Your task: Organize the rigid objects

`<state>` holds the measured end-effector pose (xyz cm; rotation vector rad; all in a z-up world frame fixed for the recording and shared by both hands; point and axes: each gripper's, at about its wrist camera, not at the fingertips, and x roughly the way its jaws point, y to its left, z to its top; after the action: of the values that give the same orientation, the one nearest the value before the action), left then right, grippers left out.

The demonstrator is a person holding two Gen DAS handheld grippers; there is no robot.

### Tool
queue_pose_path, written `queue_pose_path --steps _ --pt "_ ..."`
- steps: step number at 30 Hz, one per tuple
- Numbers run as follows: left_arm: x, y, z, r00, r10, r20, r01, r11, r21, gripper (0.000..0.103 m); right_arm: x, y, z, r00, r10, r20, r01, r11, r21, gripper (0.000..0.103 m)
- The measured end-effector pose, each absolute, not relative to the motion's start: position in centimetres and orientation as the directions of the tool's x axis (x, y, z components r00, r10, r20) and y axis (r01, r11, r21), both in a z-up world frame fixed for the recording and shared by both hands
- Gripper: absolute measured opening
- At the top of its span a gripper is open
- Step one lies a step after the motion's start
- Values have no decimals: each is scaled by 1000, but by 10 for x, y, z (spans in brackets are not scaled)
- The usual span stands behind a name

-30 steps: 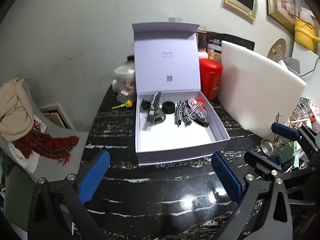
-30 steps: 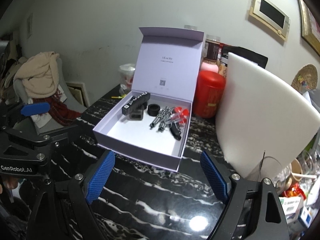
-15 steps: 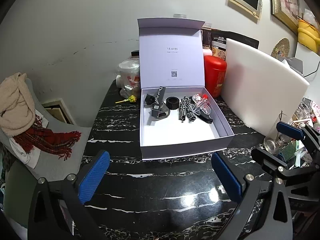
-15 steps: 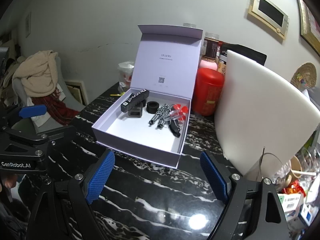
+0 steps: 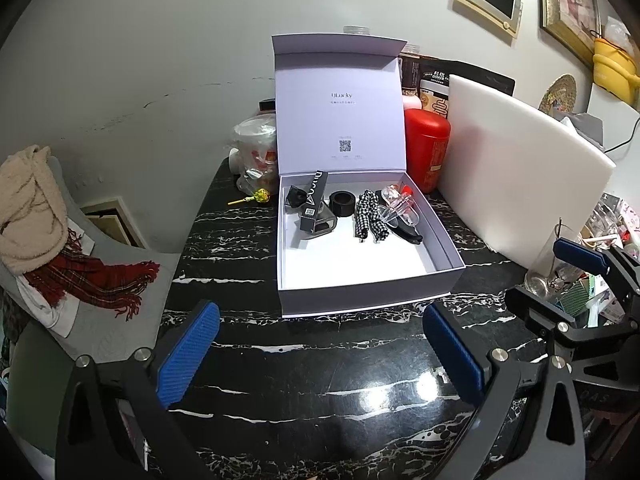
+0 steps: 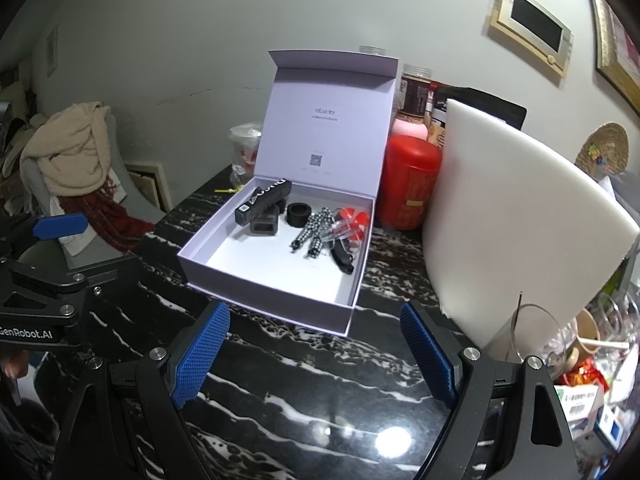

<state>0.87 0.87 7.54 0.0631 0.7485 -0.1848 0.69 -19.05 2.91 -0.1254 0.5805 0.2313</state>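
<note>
With both the left claw and the right claw wide open and empty, take the light, stiff black tube box, at the gift box's eleven o'clock, across its long sides.

Small print on the open box lid too tiny to read, QR code unresolvable. Jars behind lid mostly hidden, labels illegible. Plastic-wrapped cup partly behind lid's left edge; contents unclear. Dark piece in box half covered by the black stick box. Black clip mostly under the clear plastic part. White board hides bench behind it. Clutter at right edge cut off, blurred. Right claw body cut by bottom edge. Chair with scarves cut at left.
</note>
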Motion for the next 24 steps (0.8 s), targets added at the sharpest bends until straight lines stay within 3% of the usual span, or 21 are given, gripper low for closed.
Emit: queue_pose_path --steps 24 --pt "7 7 74 709 -147 -690 200 980 -2 103 6 -195 28 814 163 -557 -228 972 -49 88"
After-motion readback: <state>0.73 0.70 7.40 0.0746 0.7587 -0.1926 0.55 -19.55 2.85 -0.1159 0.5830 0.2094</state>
